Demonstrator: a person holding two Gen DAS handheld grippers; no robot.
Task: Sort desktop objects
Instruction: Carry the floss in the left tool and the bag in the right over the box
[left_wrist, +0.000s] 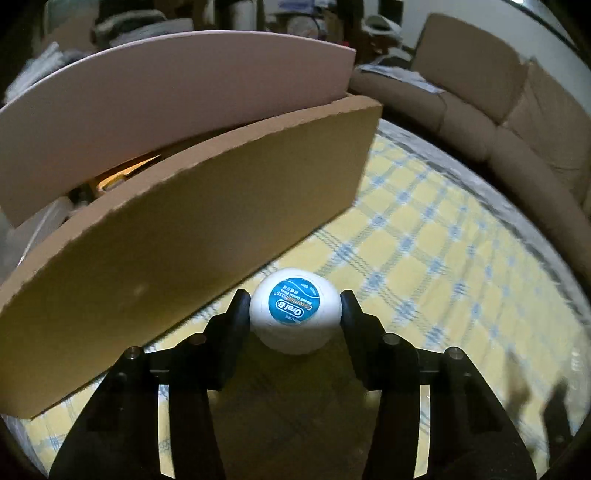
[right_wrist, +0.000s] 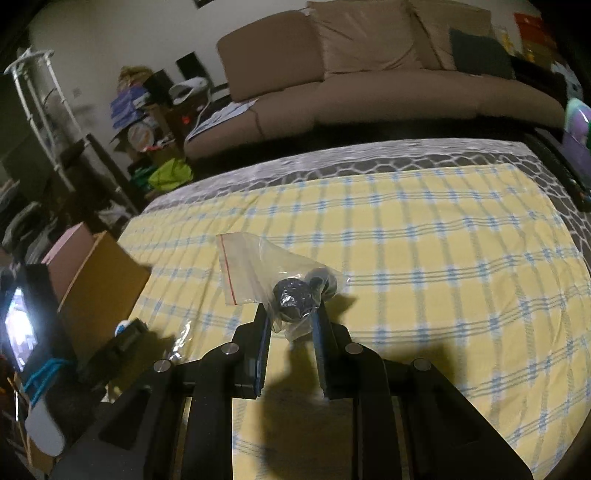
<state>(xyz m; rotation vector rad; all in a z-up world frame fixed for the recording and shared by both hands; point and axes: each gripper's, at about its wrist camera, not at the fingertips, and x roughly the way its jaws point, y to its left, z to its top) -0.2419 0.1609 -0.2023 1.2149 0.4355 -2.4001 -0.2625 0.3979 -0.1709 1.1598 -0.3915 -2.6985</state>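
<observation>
My left gripper (left_wrist: 294, 308) has its fingers (left_wrist: 236, 314) clamped on both sides of a white Oral-B floss container (left_wrist: 294, 309), held above the yellow checked cloth (left_wrist: 424, 236) on the desk. Just beyond it stands the brown wall of a cardboard box (left_wrist: 192, 236). My right gripper (right_wrist: 291, 314) has its fingers (right_wrist: 263, 332) closed on a clear zip bag (right_wrist: 258, 269) holding dark round parts (right_wrist: 293, 295). Farther off, past the desk edge, is a tan sofa (right_wrist: 369, 85).

Yellow-and-blue plaid cloth (right_wrist: 424, 236), brown cardboard box (left_wrist: 184, 240), white floss container (left_wrist: 294, 309) with blue label.
</observation>
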